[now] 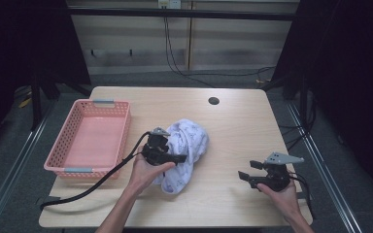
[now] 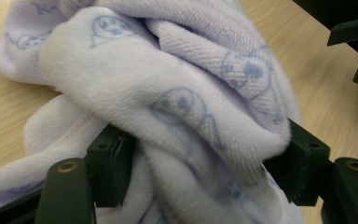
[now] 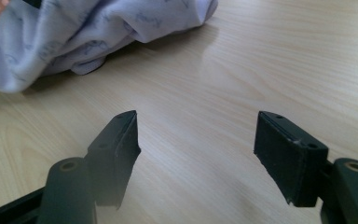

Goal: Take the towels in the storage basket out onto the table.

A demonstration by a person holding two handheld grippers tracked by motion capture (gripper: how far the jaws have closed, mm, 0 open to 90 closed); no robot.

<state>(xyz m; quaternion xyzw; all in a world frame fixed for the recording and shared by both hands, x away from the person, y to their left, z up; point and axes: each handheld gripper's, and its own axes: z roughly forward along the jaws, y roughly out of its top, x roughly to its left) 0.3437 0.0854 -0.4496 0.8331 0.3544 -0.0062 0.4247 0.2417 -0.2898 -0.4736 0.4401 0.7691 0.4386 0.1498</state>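
Item: towel (image 1: 187, 145), bunched mid-table (image 1: 233, 126). Left tool (image 2: 200, 158) jaws apart around a fold, unclamped; right tool (image 3: 196, 158) apart, empty. Risk: fold slips free, towel misses basket (image 1: 90, 138).

Item: a white terry towel (image 1: 187, 145) printed with pale blue cartoon faces | State: crumpled, bunched into thick soft folds | Pose: heaped in a loose mound, one end trailing toward the near edge | Place: lay near the middle of the light wooden surface (image 1: 233, 131)
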